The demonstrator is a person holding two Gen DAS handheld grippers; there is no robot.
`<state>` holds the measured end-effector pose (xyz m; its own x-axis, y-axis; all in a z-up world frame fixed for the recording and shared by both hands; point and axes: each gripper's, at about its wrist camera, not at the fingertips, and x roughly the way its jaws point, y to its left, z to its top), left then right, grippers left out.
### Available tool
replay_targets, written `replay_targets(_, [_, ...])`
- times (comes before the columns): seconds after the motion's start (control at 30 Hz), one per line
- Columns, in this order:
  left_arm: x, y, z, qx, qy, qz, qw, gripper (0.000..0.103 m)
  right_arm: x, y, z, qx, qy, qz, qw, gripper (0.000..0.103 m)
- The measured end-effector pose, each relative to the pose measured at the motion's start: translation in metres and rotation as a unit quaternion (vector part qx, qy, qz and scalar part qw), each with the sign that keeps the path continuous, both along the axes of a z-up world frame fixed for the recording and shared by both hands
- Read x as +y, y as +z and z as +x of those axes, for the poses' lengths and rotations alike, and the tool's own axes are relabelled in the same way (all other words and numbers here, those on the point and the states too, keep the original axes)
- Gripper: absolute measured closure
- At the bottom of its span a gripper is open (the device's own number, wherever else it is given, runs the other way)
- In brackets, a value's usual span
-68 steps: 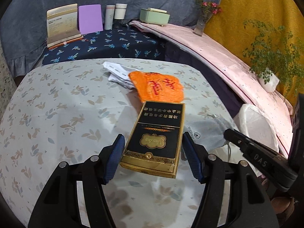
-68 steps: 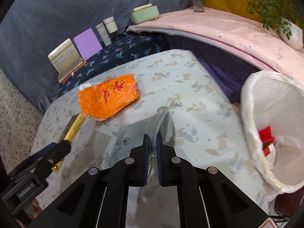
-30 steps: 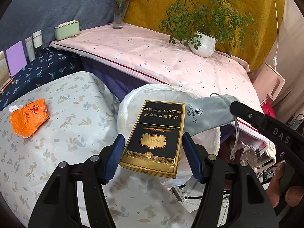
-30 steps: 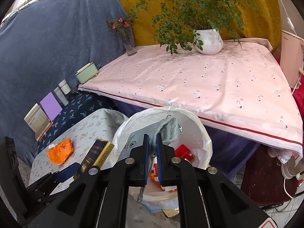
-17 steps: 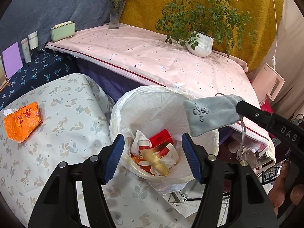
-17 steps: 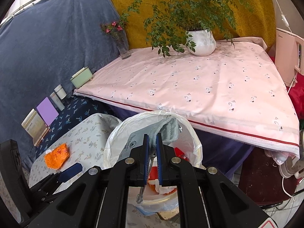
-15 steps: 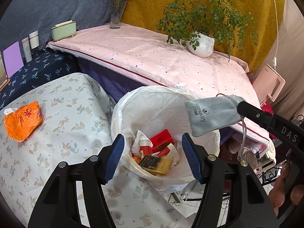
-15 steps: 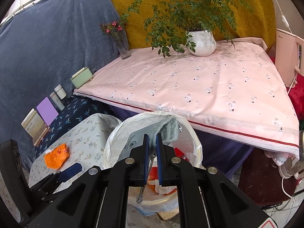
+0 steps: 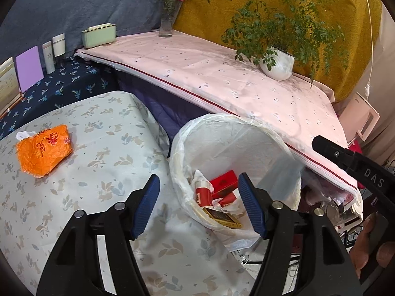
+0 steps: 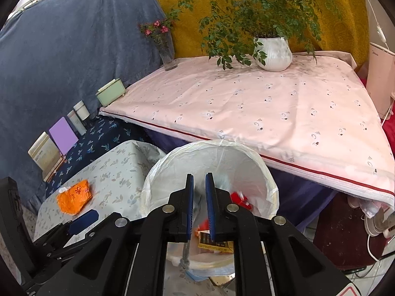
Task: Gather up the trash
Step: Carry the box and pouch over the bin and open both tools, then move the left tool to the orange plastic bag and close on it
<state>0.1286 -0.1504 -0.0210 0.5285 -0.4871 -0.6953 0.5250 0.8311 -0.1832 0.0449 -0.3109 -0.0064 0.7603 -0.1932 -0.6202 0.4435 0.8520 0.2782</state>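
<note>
1. The surface (image 9: 103, 162) wears a pale leaf-print cloth. Behind it sits a lower ledge in dark blue print (image 9: 64, 86), and to the right a bed under a pink sheet (image 9: 222, 74).
2. A grey-blue drape (image 10: 61, 56) and a mustard one (image 10: 333, 24) hang at the back.
3. One bin (image 9: 246, 133), lined with a white bag, stands just beside the surface's right edge, between it and the bed.
4. One orange wrapper (image 9: 44, 151) lies on the surface, well apart from the bin, with a scrap of white paper (image 9: 22, 135) poking out behind it.
5. In the bin: red packets (image 9: 222, 185), how many I cannot tell, one dark gold-edged box (image 9: 222, 218) and crumpled white paper.
6. On the bed stand one potted plant (image 9: 277, 64), one flower vase (image 9: 169, 22) and one green box (image 9: 98, 35).
7. On the ledge are two white bottles (image 9: 53, 51), one purple card (image 9: 28, 67) and one booklet at the frame edge.
8. The left tool (image 9: 198, 204) is spread wide and holds nothing, hovering over the bin's near rim.
9. The right tool (image 10: 198, 209) has its jaws slightly parted above the bin. A grey blur (image 10: 222, 181) shows past them and a cord (image 10: 185, 251) hangs in the gap; whether either is touched I cannot tell.
</note>
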Motion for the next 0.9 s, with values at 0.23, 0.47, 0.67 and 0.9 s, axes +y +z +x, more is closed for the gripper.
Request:
replay_targets(0.23, [0.023,-0.002,0.01,0.001,0.033,-0.002,0.9995,0.032,0.015,0.003,0.009,0.0,0.013,-0.005,1.0,0.091])
replay_targets(0.47, [0.058,-0.004,0.023,0.004,0.073,-0.003,0.9973,0.032,0.039,0.003,0.021,0.002,0.037,-0.007,0.999,0.091])
replay_targets(0.67, [0.097,-0.005,0.037,0.008,0.109,-0.006,0.994,0.032,0.062,0.001,0.036,0.006,0.059,-0.006,0.998,0.091])
replay_targets(0.9, [0.142,-0.01,0.054,0.01,0.154,0.0,0.9881,0.032,0.094,-0.004,0.058,0.013,0.085,-0.009,0.996,0.082])
